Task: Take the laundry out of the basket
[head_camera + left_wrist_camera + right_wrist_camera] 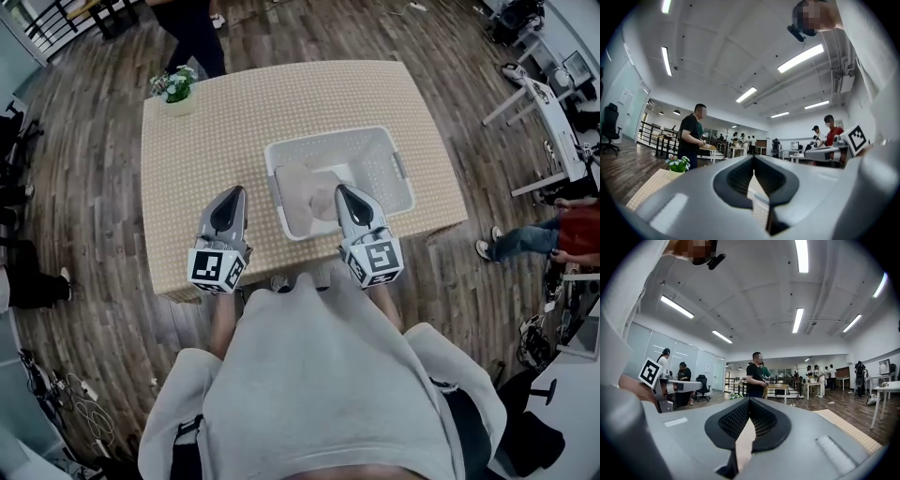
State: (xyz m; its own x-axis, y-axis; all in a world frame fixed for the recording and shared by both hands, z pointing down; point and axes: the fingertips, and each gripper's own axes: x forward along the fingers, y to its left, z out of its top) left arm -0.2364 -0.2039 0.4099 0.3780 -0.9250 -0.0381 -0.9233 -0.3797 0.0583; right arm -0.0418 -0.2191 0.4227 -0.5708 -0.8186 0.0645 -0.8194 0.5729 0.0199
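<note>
Standing at the near edge of the beige table (pixel 234 122), you hold both claws level above it, tips pointing away from you. The white basket (pixel 398 169) sits under and ahead of your right claw (pixel 341 190), just to the right of your left claw (pixel 236 192). The pale laundry (pixel 300 202) lies inside the basket, below the right claw's tip and to its left. Both claws have their jaws pressed together with nothing between them. A small potted plant (pixel 175 92) stands well ahead of the left claw, at the table's far left corner
</note>
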